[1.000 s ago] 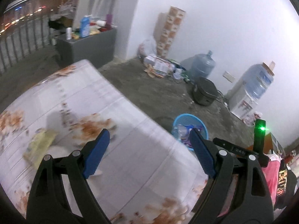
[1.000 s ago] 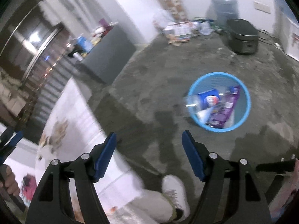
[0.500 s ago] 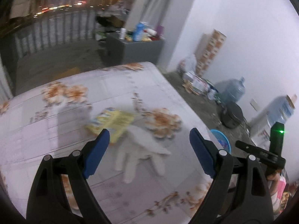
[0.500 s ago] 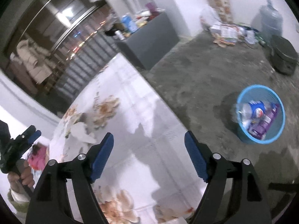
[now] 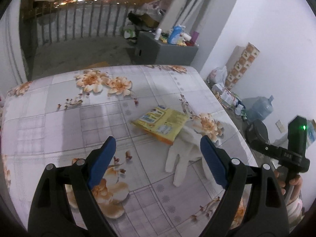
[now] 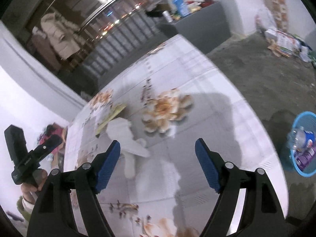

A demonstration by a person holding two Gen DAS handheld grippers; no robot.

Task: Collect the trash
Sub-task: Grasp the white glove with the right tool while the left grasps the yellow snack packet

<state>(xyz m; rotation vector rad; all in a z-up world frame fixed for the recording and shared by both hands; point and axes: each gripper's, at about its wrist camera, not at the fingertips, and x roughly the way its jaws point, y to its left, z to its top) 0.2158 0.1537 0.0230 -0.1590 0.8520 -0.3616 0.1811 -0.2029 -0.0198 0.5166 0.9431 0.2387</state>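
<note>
The yellow snack wrapper [image 5: 161, 123] lies flat on the flowered worktop [image 5: 59, 122], toward its right edge, with one corner resting on the white glove [image 5: 183, 156] just beside it; in the right wrist view the wrapper [image 6: 110, 116] shows only as a blurred yellow strip behind the glove [image 6: 126, 138]. My left tongs [image 5: 157, 158] hover above the cloth with jaws released and nothing between them, aimed a little short of the wrapper. My right tongs [image 6: 157, 162] are likewise released and empty, their jaws having just been opening, and they point at bare cloth beside the glove. The main risk, as I judge it, is that a flat, slippery wrapper gives the pads no edge, so that they slide over it, pinch the tablecloth, or catch the glove beneath its corner and drag both together. A second risk is a collision of my two tongs, since both converge on the same small patch. The blue basket [image 6: 305, 148], already holding bottles and packets, stands on the concrete floor [image 6: 256, 79] well apart from the worktop, so a weak grip could let the wrapper fall short. Farther out stand a grey cabinet [image 5: 167, 54] with bottles, water jugs [image 5: 258, 108] and a railing [image 5: 79, 23]; none blocks the reach.
</note>
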